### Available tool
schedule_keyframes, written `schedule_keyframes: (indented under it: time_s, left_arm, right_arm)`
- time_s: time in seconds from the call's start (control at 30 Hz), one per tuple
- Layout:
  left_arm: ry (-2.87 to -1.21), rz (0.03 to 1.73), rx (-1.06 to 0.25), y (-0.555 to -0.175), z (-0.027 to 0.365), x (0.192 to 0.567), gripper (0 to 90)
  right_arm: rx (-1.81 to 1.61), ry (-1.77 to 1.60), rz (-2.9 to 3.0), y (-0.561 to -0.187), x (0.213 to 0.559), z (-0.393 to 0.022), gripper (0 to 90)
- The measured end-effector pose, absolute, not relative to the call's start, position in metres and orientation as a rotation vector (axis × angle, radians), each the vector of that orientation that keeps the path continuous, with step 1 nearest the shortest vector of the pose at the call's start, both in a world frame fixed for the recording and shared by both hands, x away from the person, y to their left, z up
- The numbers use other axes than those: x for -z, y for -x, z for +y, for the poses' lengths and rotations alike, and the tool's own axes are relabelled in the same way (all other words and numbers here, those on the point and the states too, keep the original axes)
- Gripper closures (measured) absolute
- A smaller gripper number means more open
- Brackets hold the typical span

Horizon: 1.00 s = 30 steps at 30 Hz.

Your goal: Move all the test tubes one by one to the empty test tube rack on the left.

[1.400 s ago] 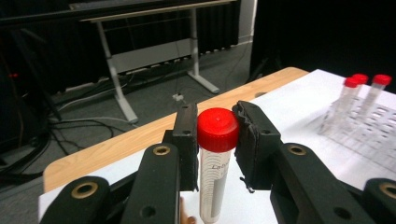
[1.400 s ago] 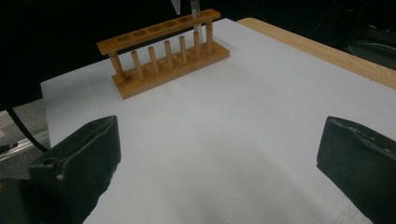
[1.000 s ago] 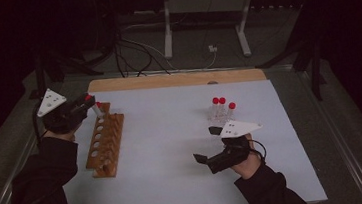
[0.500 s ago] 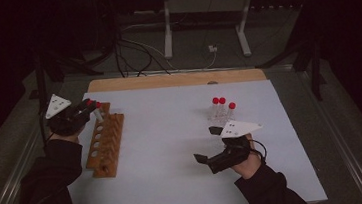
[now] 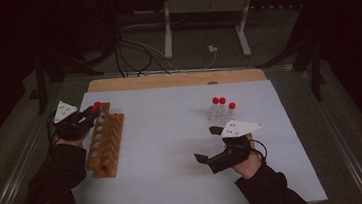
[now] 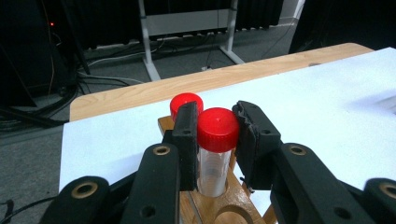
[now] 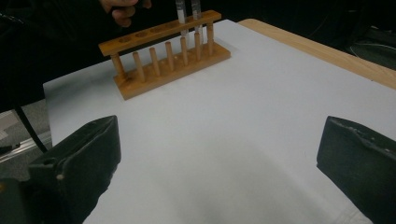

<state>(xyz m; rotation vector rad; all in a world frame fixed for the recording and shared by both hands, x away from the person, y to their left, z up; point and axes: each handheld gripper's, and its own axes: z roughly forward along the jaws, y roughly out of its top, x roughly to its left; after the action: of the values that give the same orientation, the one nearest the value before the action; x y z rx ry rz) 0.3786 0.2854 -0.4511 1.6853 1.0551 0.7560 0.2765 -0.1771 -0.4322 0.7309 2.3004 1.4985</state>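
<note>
A wooden tube rack (image 5: 104,145) lies at the table's left. My left gripper (image 5: 90,116) is shut on a clear tube with a red cap (image 6: 217,129), just under the cap. The tube's lower end stands in a hole near the rack's (image 6: 219,212) far end. A second red-capped tube (image 6: 183,101) stands in the hole behind it. Three more red-capped tubes (image 5: 222,109) stand upright on the white mat at the right. Just in front of them my right gripper (image 5: 206,143) rests open, nothing between its jaws (image 7: 219,158). In the right gripper view the rack (image 7: 168,60) holds two tubes (image 7: 187,14).
The white mat (image 5: 173,148) covers a wooden table whose bare strip (image 5: 177,79) shows at the back. Cables and a metal stand (image 5: 206,24) sit on the floor behind. Several rack holes (image 5: 98,152) toward the near end have no tube.
My left gripper has come down with the tube onto the far end of the rack. The right gripper has stayed where it was.
</note>
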Motion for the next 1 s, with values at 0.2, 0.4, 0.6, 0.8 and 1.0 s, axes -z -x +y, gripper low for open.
schedule_keyframes:
  time_s: [0.2, 0.4, 0.6, 0.8, 1.0]
  left_arm:
    - [-1.690, 1.066, -0.749, -0.378, 0.286, 0.456, 71.8]
    - [-1.707, 1.070, -0.747, -0.378, 0.285, 0.459, 71.6]
    - [-1.740, 1.064, -0.764, -0.378, 0.283, 0.457, 71.3]
    - [-1.746, 1.073, -0.764, -0.375, 0.283, 0.452, 59.3]
    - [-1.724, 1.055, -0.748, -0.366, 0.286, 0.440, 37.2]
  right_arm:
    - [-1.499, -0.734, 2.300, -0.276, 0.432, -0.178, 0.0]
    - [-1.498, -0.736, 2.299, -0.277, 0.431, -0.178, 0.0]
    - [-1.503, -0.736, 2.299, -0.276, 0.431, -0.178, 0.0]
    - [-1.511, -0.736, 2.291, -0.276, 0.429, -0.179, 0.0]
    - [-1.515, -0.734, 2.278, -0.276, 0.426, -0.181, 0.0]
